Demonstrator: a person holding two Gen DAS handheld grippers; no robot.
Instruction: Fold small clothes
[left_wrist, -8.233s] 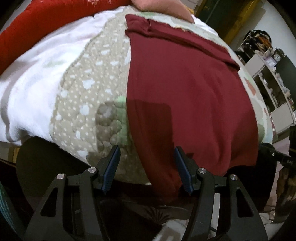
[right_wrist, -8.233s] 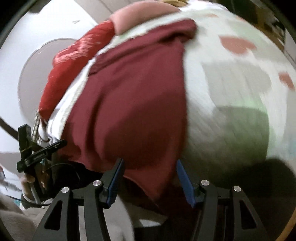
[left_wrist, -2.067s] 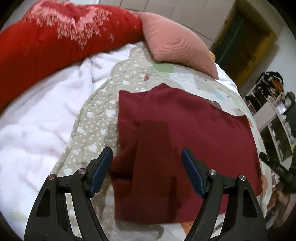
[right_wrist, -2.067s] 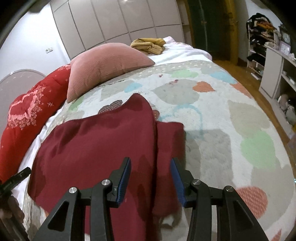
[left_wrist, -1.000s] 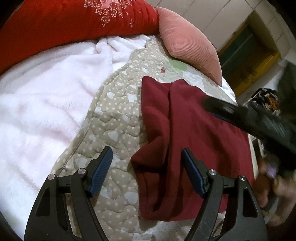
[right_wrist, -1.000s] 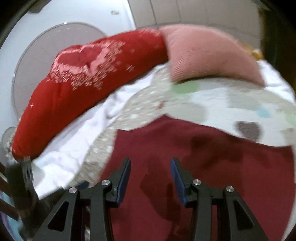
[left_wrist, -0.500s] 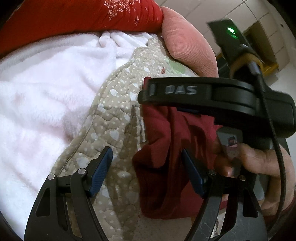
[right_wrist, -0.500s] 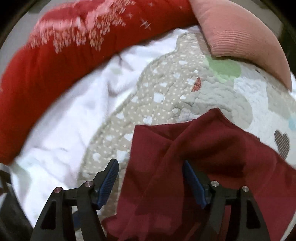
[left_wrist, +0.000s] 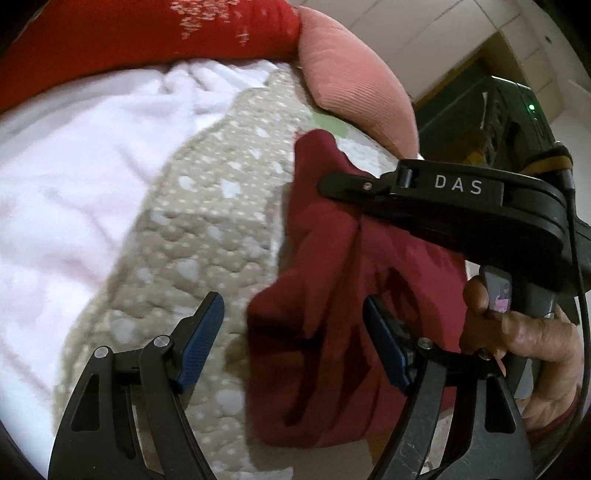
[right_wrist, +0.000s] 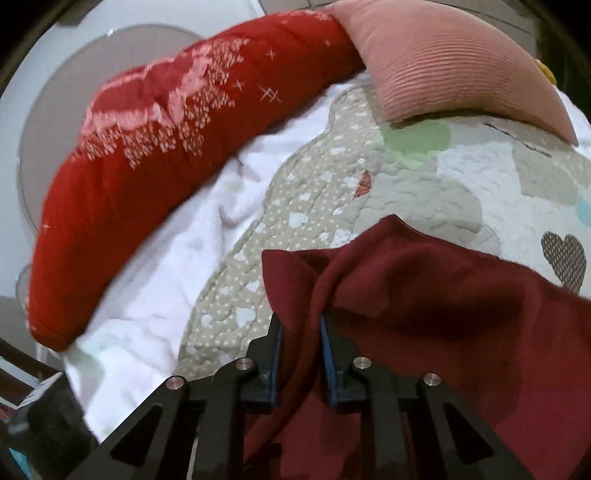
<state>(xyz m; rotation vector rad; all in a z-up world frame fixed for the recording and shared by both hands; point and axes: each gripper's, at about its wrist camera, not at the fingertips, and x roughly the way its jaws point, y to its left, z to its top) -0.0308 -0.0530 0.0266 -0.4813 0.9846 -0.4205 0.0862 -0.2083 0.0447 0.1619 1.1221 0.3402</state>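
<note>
Bedroom, work surface is a bed with a patchwork heart-print quilt (right_wrist: 461, 192) laid over a white fleece blanket (left_wrist: 74, 177).

Left wrist view, near to far: left gripper (left_wrist: 293, 341) has its jaws spread wide, nothing between them, hovering over the quilt with the bunched left edge of the maroon garment (left_wrist: 332, 288) just ahead. Only this view shows the right gripper from outside: black body marked "DAS" crossing over the garment, with the person's right hand (left_wrist: 524, 339) on its handle. Beyond it, the pink ribbed cushion (left_wrist: 354, 85) and a dark doorway.

Right wrist view: right gripper (right_wrist: 301, 347) is clenched on a fold of the maroon garment, cloth pinched between the blue pads (right_wrist: 327, 354) and pulled up into a ridge. Rest of the garment spreads right over the quilt. Farther back: the fleece blanket, the red embroidered bolster pillow (right_wrist: 166, 140) along the left, the cushion top right. Only this view shows a round pale headboard (right_wrist: 55, 110) behind the bolster.
</note>
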